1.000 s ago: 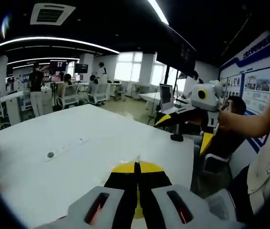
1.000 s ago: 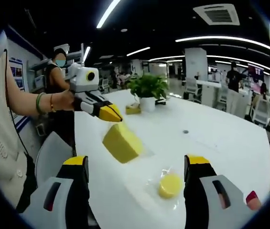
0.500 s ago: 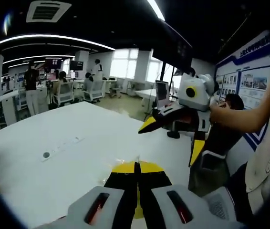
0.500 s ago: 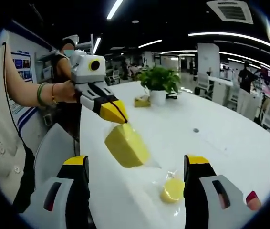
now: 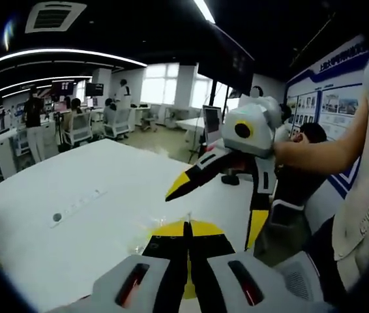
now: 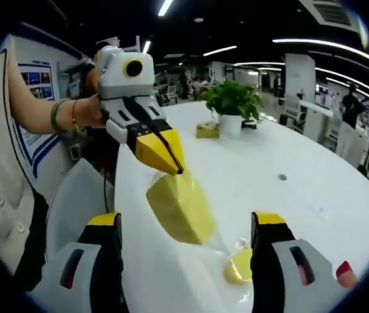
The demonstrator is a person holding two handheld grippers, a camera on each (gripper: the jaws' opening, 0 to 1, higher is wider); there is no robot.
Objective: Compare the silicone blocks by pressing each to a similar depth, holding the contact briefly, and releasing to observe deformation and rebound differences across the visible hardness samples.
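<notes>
My left gripper (image 6: 177,168) is held up over the white table (image 6: 302,189), shut on the top of a clear bag. In that bag hangs a yellow wedge-shaped silicone block (image 6: 178,205), tilted. A round yellow block (image 6: 240,266) in clear wrap lies on the table below it. My right gripper (image 6: 186,225) is open, its jaws on either side of the hanging block and short of it. In the left gripper view my own left gripper (image 5: 186,228) has its jaws pressed together, and the open right gripper (image 5: 212,218) reaches in from the right, just above them.
A potted plant (image 6: 230,104) and a small yellow object (image 6: 207,130) stand at the far end of the table. A white chair (image 6: 73,208) sits at the table's near edge. A person (image 5: 315,169) sits by the poster wall. Desks and people fill the room behind.
The two grippers have come closer together. The hanging block now sits larger and nearer between my right jaws, and the right gripper has swung in over the left gripper's tips.
</notes>
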